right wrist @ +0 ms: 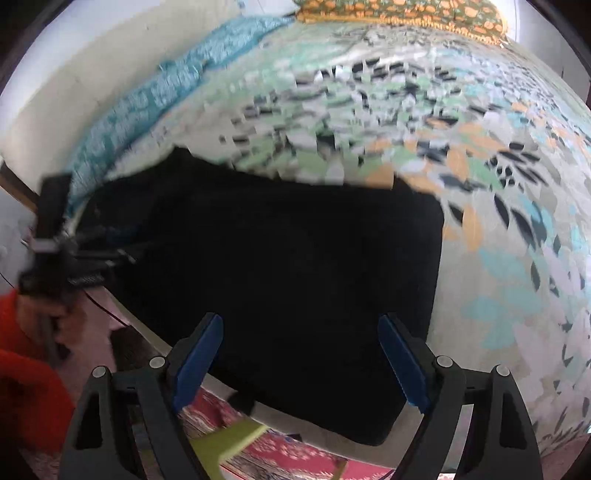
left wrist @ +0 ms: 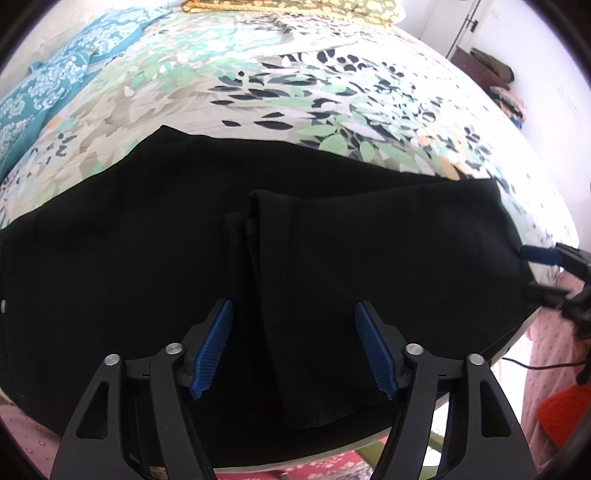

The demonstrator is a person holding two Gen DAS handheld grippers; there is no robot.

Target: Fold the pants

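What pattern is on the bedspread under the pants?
A leaf print in green, black and orange on the bedspread; sharpest in the left wrist view.

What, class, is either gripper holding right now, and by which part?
Nothing is held. The left gripper and the right gripper both stand open over the black pants, which lie folded on the floral bedspread.

**Pants across the near edge of the bed**

In the left wrist view the pants [left wrist: 147, 240] lie on the bed [left wrist: 258, 92], spread across the frame's middle and lower part. A folded layer [left wrist: 332, 277] lies on top of them, centre to right. The left hand-held gripper [left wrist: 293, 345] sits at lower centre above that layer, jaws apart. The right hand-held gripper [left wrist: 554, 273] enters at the right edge, beside the pants' right end. Pillows [left wrist: 55, 85] lie at upper left, a blanket [left wrist: 295, 7] along the top edge, and a rug [left wrist: 332, 469] below the bed at the bottom.
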